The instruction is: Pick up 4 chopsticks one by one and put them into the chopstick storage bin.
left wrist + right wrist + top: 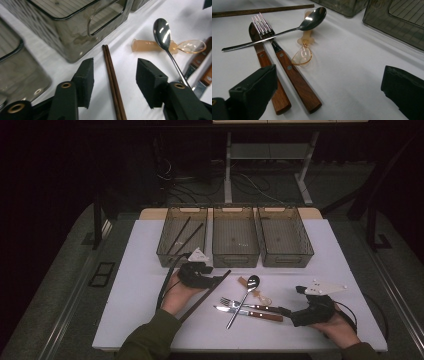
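On the white worktop [150, 320] three grey bins are set in a row at the far side, and two dark sticks are seen lying in the left bin [182, 236]. The left claw [212, 281] is held just in front of this bin, and its jaws are parted; a pair of brown chopsticks [113, 80] is seen between the pads [86, 82], lying on the cloth, and it is touched by neither pad. In the high view the chopsticks [205, 296] are stretched slantwise from the left claw down toward the sleeve. To the right of them a metal spoon [244, 299] is laid across a fork [245, 305] and a knife [250, 314], both with wooden handles, and a small clear orange spoon [256, 292] is lying under its bowl. The right claw [286, 312] is rested low near the handle ends of the fork [292, 75] and knife [268, 82]; its jaws are wide apart and nothing is gripped.
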`<state>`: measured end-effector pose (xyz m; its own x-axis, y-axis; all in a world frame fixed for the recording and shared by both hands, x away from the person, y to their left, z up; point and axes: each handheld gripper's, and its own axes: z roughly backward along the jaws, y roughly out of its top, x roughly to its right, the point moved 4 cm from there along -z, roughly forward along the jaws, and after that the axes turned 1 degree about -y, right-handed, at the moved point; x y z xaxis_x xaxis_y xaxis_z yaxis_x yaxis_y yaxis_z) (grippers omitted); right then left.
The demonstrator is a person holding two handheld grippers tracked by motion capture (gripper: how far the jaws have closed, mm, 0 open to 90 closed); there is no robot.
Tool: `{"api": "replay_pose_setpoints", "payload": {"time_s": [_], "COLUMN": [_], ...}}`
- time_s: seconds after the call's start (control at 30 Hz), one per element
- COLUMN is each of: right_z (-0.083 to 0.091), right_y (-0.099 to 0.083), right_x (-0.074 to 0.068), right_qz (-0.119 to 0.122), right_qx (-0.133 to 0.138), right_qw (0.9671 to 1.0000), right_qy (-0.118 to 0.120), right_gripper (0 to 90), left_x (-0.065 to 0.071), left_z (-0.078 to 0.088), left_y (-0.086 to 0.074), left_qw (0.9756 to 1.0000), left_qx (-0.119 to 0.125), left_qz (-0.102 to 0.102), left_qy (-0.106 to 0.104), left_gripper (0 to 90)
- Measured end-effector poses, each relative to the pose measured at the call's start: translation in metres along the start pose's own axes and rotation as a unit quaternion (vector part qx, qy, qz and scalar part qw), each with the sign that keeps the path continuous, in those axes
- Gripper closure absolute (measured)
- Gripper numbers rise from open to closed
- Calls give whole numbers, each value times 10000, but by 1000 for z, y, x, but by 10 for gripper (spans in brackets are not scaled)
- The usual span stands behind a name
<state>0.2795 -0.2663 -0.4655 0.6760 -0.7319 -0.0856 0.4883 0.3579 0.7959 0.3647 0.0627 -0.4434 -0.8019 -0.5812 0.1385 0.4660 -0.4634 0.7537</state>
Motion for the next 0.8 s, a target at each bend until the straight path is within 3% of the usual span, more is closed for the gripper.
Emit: {"api": "replay_pose_setpoints", "payload": {"time_s": [0.33,0.5,0.8], "right_z": [0,0,-4], "right_y": [0,2,6], "right_x": [0,-1,-2], "right_qz": [-16,0,-65], "right_qx": [19,117,271], "right_qw": [10000,9999,9994], "right_qy": [20,106,216], "right_gripper": [8,8,8], "left_x": [1,2,5], "left_z": [24,39,48], "left_y": [-23,-37,-55], "left_qw": [10000,9996,9998], "left_qx": [90,260,177], "left_qz": [37,71,92], "left_qy": [6,27,0], "left_gripper": [395,377,380]}}
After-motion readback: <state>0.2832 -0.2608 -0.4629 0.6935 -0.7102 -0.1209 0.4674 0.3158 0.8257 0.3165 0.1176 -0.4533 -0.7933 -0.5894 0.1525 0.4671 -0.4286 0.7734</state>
